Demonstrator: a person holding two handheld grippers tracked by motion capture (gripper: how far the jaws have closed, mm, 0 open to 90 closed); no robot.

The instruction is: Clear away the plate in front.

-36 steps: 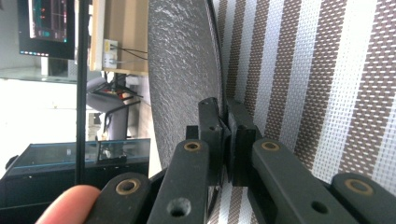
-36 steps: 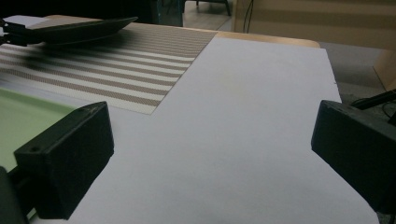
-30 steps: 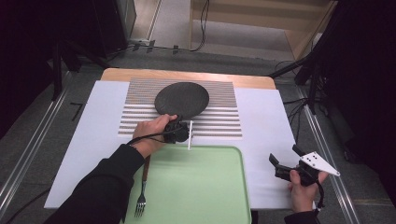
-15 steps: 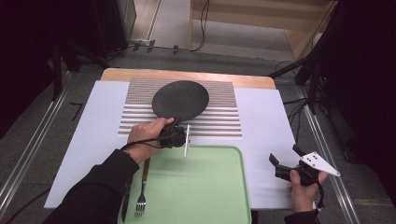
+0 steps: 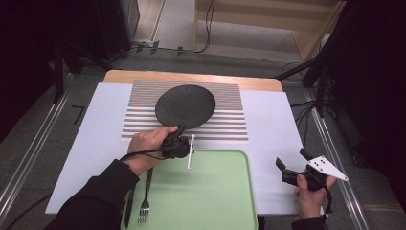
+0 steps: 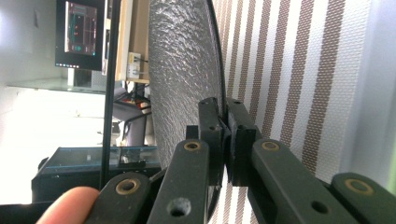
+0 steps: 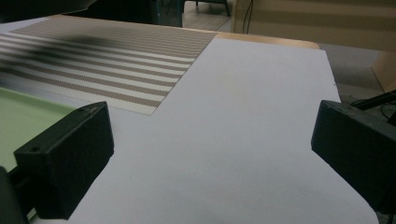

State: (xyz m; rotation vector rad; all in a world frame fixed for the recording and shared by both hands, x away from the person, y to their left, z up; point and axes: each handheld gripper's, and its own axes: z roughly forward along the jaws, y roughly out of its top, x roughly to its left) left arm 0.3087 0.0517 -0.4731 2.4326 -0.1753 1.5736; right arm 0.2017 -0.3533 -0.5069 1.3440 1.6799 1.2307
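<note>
- Left hand-held gripper [image 5: 181, 136] is clamped on the near rim of the dark round plate [image 5: 186, 106]; in the left gripper view the jaws pinch the plate edge [image 6: 219, 88] between them.
- Plate sits on the striped placemat [image 5: 225, 127], far side of the surface, just beyond the green tray [image 5: 215, 201]. Near rim looks slightly raised at the grip; hard to be sure.
- Right hand-held gripper [image 5: 287, 168] is open and empty, jaws wide apart, hovering over the white sheet [image 5: 273, 143] to the right of the tray, well apart from the plate.
- Key relation: plate extends straight away from the left gripper; tray lies directly behind the grip, toward the person. Likely move is a pull back onto the tray.
- Fork [image 5: 145, 201] and knife [image 5: 129, 208] lie at the tray's left edge, near the left forearm; watch clearance.
</note>
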